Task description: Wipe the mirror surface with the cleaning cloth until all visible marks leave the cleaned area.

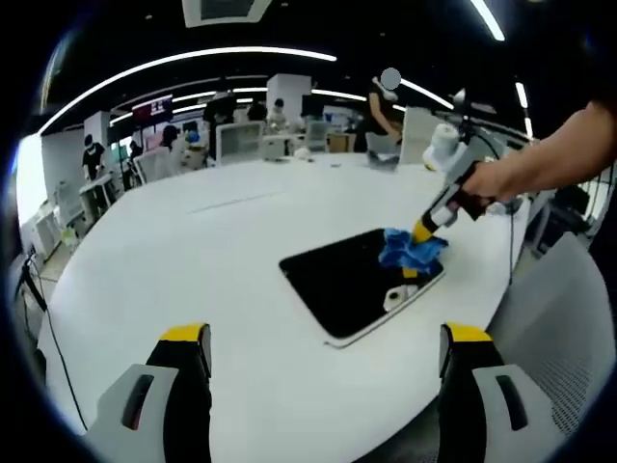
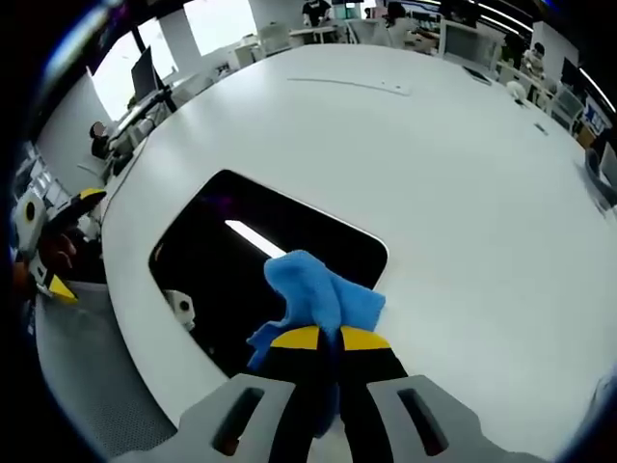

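Spreading across both views, the broad white round table (image 1: 193, 241) carried the dark, glossy rectangular mirror (image 1: 347, 285) flat near its edge — rigid, slick and, I judged, fragile, so best left lying rather than lifted. On the mirror's far corner sat the crumpled blue cleaning cloth (image 2: 313, 294), soft, light and likely to bunch; a pinch at its gathered middle looked the surest hold. The right gripper (image 2: 321, 338) had its jaws closed on that cloth, while the left gripper (image 1: 323, 347) hovered off the table, jaws wide apart and empty.
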Motion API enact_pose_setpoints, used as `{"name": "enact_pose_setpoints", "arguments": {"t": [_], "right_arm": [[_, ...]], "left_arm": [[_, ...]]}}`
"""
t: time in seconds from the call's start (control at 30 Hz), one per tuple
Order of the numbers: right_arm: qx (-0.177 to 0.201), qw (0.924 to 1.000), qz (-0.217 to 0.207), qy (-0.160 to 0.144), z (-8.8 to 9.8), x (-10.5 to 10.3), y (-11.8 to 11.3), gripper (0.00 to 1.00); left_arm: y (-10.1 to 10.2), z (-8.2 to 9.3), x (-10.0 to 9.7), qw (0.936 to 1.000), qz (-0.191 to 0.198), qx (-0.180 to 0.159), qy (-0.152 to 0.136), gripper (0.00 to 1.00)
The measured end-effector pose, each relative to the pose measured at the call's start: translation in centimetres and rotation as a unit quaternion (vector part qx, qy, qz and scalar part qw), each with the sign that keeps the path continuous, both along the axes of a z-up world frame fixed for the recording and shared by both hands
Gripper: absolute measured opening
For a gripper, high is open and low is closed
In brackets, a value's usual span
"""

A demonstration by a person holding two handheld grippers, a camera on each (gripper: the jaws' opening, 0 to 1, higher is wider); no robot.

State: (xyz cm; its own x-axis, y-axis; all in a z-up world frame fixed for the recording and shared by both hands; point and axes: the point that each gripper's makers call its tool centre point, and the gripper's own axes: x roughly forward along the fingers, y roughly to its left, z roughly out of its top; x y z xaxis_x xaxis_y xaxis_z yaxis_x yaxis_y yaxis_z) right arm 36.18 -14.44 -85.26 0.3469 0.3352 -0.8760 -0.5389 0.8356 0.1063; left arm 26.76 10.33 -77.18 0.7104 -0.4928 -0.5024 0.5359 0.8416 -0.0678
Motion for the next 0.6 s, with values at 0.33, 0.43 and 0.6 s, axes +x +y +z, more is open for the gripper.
{"name": "enact_pose_setpoints", "arguments": {"t": [0.33, 0.43, 0.6], "right_arm": [[0.001, 1.0000, -0.007, -0.003, 0.0, 0.0, 0.0, 0.01], [0.001, 1.0000, -0.008, -0.004, 0.0, 0.0, 0.0, 0.01], [0.000, 0.9999, -0.009, -0.005, -0.1, 0.1, 0.0, 0.01]], "left_arm": [[-0.6, 2.8, -0.2, 0.9992, 0.026, -0.018, -0.025, 0.99], [-1.0, 3.5, -0.9, 0.9984, 0.021, -0.030, -0.043, 0.99], [-1.2, 2.9, -0.6, 0.9988, 0.019, -0.021, -0.039, 0.94]]}}
